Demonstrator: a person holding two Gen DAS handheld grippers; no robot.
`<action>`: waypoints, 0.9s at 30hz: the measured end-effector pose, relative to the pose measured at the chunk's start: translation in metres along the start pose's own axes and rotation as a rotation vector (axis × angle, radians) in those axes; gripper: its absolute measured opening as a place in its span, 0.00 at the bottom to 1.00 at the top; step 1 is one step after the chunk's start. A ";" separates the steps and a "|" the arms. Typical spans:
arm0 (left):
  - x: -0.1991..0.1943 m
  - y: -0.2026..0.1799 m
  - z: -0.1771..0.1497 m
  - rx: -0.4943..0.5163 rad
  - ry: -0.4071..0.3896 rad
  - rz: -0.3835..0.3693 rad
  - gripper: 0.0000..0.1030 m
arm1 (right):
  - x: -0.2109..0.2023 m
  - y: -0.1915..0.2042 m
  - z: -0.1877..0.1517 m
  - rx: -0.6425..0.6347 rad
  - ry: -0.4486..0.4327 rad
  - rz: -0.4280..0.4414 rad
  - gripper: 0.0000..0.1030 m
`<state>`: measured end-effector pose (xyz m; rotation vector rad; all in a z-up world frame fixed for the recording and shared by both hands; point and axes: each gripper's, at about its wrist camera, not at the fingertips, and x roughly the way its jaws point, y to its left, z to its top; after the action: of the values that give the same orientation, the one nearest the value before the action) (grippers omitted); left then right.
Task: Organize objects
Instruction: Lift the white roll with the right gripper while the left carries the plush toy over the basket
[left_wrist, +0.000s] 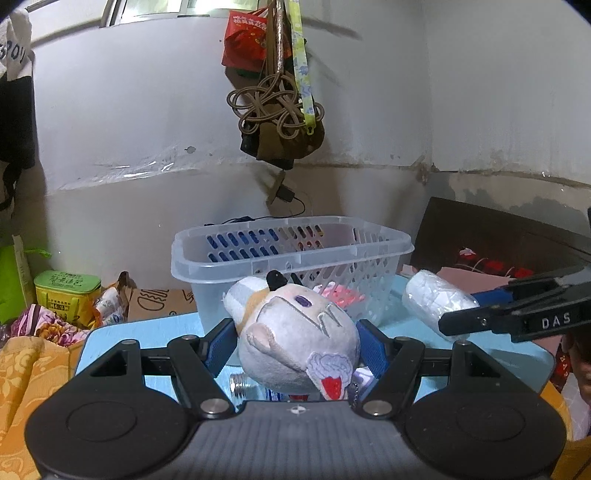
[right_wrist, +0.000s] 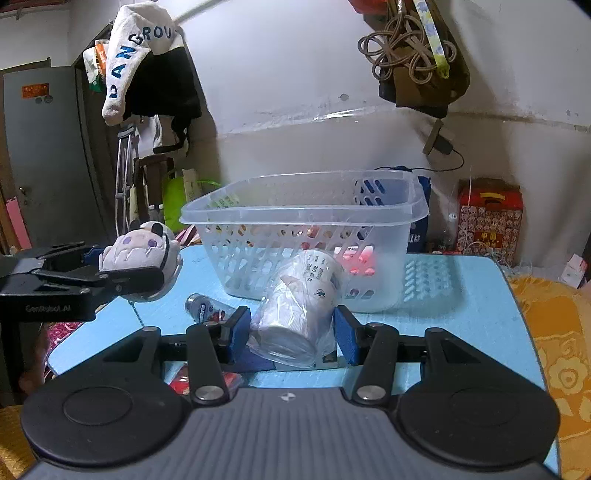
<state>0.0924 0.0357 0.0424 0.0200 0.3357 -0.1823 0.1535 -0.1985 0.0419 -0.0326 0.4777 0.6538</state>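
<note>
Left claw (left_wrist: 297, 343) clamps plush toy (left_wrist: 295, 332); right claw (right_wrist: 291, 332) clamps wrapped cups (right_wrist: 295, 310).

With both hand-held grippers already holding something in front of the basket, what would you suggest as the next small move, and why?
Probably lift the left hand-held gripper forward over the basket rim. It is shut on the plush toy, held above the blue table just short of the near wall, and the basket's top is open. The right hand-held gripper, shut on the bagged white roll, could follow.
</note>
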 end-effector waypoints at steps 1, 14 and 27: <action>0.002 0.000 0.001 -0.001 0.001 0.000 0.71 | 0.000 0.001 0.000 -0.003 -0.005 -0.002 0.51; 0.009 0.001 0.001 -0.006 -0.003 0.005 0.71 | -0.001 -0.003 -0.001 0.012 -0.003 0.007 0.51; 0.009 0.005 0.001 -0.009 0.003 0.013 0.71 | -0.001 -0.001 -0.001 0.006 0.001 0.002 0.51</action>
<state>0.1023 0.0394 0.0398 0.0139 0.3393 -0.1684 0.1535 -0.2000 0.0416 -0.0267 0.4803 0.6542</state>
